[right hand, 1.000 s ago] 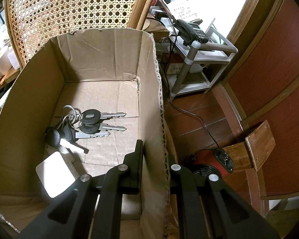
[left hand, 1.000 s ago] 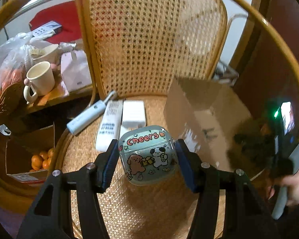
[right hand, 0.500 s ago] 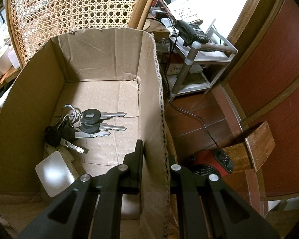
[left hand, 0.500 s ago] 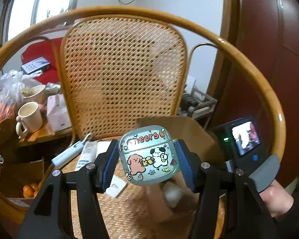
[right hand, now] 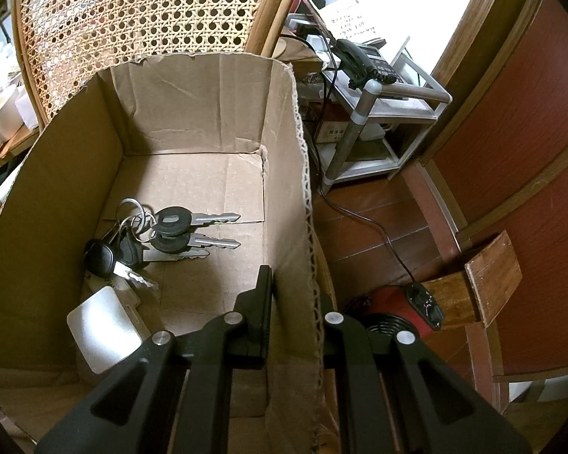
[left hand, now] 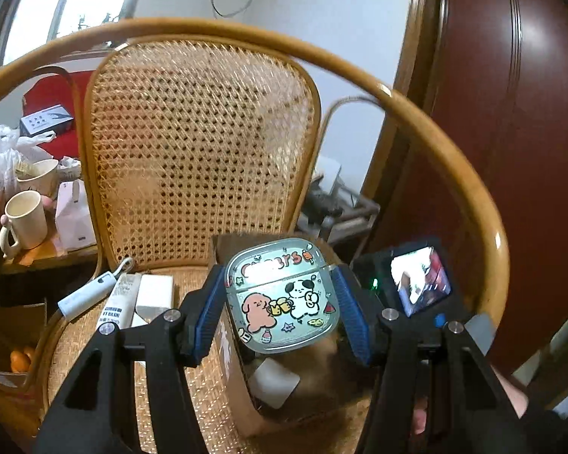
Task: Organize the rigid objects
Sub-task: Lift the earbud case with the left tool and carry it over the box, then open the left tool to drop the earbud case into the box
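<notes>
earbud case (left hand: 282, 297) clamped in left tool (left hand: 280, 310) above cardboard box (right hand: 284, 174); right tool (right hand: 293, 302) pinching box wall.

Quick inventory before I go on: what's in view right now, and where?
case: one, pale green with cartoon dogs, held above the box
box: one, brown cardboard, on the chair seat
keys: one bunch, black heads, box floor
white card: one, box floor, near corner
chair: one, cane
tube: one, white, seat
white block: one, seat beside tube
pale blue gadget: one, seat edge
mug: one, cream, side table
left gripper: shut on the case
right gripper: shut on the box wall
</notes>
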